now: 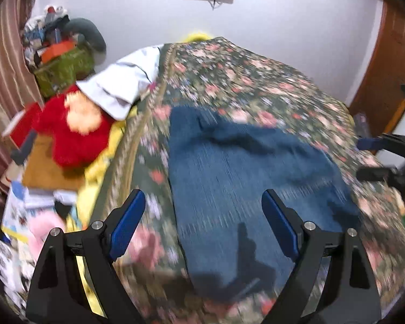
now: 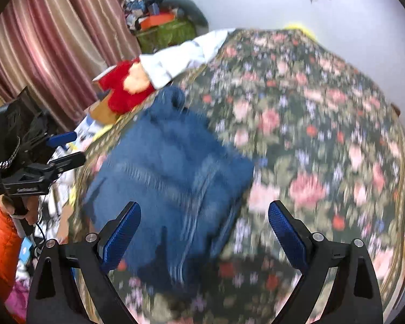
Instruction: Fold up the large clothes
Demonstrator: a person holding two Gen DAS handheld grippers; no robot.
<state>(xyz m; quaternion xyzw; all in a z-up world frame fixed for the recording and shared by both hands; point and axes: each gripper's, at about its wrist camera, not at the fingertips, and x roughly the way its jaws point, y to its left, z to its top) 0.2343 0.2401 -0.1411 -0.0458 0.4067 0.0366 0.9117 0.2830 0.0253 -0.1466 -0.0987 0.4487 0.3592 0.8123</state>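
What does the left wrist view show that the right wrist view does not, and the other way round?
Only the left wrist view shows the wooden door frame at the right edge. Only the right wrist view shows the person's orange sleeve and the hand gripping the left tool's handle. Both show the blue garment lying on the floral bedspread, the red plush toy, the white garment, and the two open, empty tools, left tool and right tool.

1. Left gripper point(image 1: 203, 222): black angular plastic arms, ribbed blue pads point(image 1: 128, 222), round silver screws.
2. Right gripper point(image 2: 204, 233): same black frame, blue pads point(image 2: 121, 236).
3. Orange sleeve point(image 2: 0, 240).
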